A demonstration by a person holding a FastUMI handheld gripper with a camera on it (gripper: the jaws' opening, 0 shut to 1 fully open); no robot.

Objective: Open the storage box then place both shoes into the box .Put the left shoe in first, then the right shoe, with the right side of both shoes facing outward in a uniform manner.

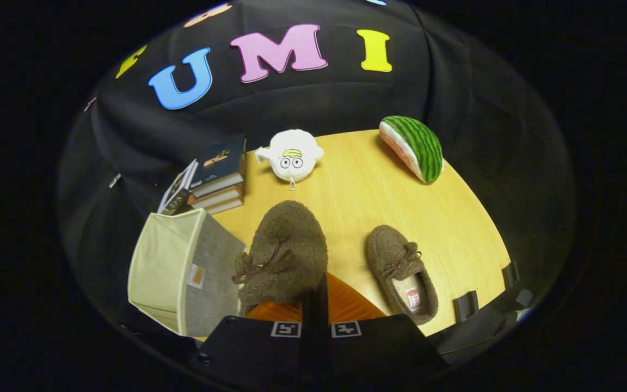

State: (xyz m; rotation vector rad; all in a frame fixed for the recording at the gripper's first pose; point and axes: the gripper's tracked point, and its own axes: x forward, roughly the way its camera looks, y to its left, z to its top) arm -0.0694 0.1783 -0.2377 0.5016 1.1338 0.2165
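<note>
A fuzzy brown slipper (286, 253) with a dark lace bow hangs lifted above the wooden table (368, 196), toe pointing away from me. My gripper (315, 298) is shut on its heel rim, which is pinched between the two fingers. Just left of the held slipper stands the storage box (213, 275), grey fabric outside with a pale lining, its opening facing up and to the left. The second brown slipper (400, 272) lies on the table to the right of the fingers, toe away from me and its inner sole showing.
Beyond the box is a stack of books (218, 177). A white plush toy (292, 155) sits at the table's far side, and a plush watermelon slice (414, 147) lies at the far right. Black clips (466, 305) mark the near right table edge.
</note>
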